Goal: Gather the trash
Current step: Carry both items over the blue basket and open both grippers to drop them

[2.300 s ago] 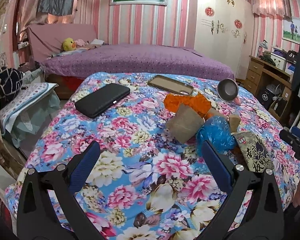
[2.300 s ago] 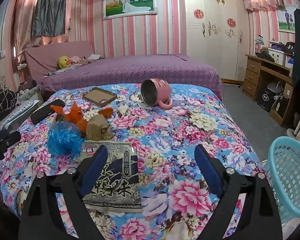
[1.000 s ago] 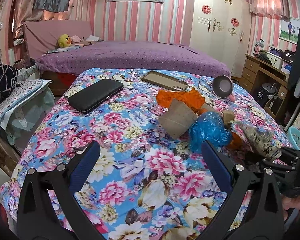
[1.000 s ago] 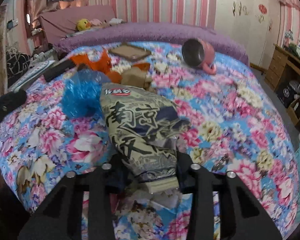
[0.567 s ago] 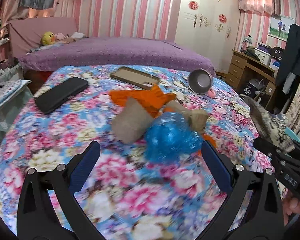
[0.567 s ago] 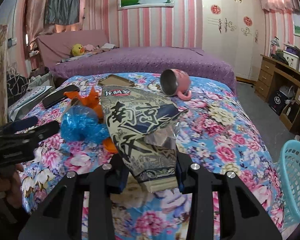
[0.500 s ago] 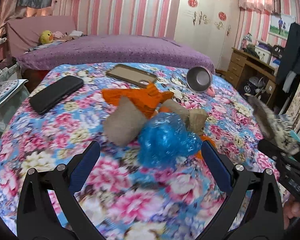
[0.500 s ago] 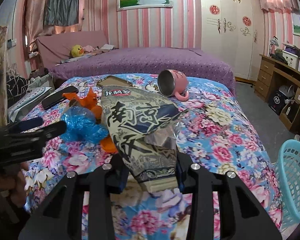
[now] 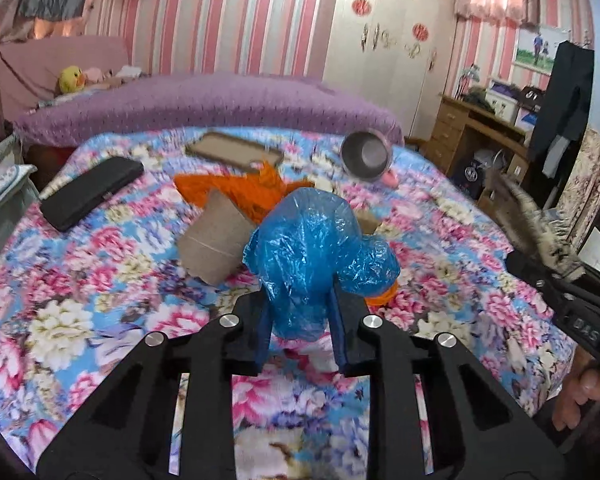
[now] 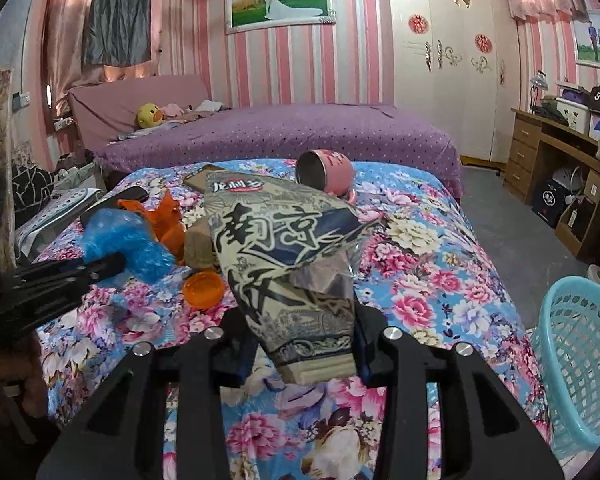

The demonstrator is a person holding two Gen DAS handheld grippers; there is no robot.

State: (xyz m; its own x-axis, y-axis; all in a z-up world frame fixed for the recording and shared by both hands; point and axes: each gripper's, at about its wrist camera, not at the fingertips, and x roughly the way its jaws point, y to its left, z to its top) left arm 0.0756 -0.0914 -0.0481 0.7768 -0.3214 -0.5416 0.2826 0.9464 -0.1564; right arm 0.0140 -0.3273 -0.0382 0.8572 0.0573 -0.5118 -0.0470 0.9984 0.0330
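Observation:
My left gripper (image 9: 300, 320) is shut on a crumpled blue plastic bag (image 9: 316, 256), just above the floral bedspread (image 9: 80, 280). The bag also shows in the right wrist view (image 10: 128, 240). My right gripper (image 10: 304, 344) is shut on a grey printed snack packet (image 10: 284, 256) and holds it above the bed; the packet shows at the right of the left wrist view (image 9: 528, 216). A brown paper cup (image 9: 216, 240), orange wrapper (image 9: 236, 188) and orange lid (image 10: 204, 290) lie on the bed.
A light blue mesh basket (image 10: 580, 364) stands on the floor right of the bed. A pink metal mug (image 10: 328, 174) lies on its side. A black case (image 9: 92, 192) and a brown tablet (image 9: 236, 152) lie further back. A wooden desk (image 10: 552, 152) is at the right.
My left gripper moved forward to the blue bag and shut on it. My right gripper stayed shut on the snack packet, held above the bed.

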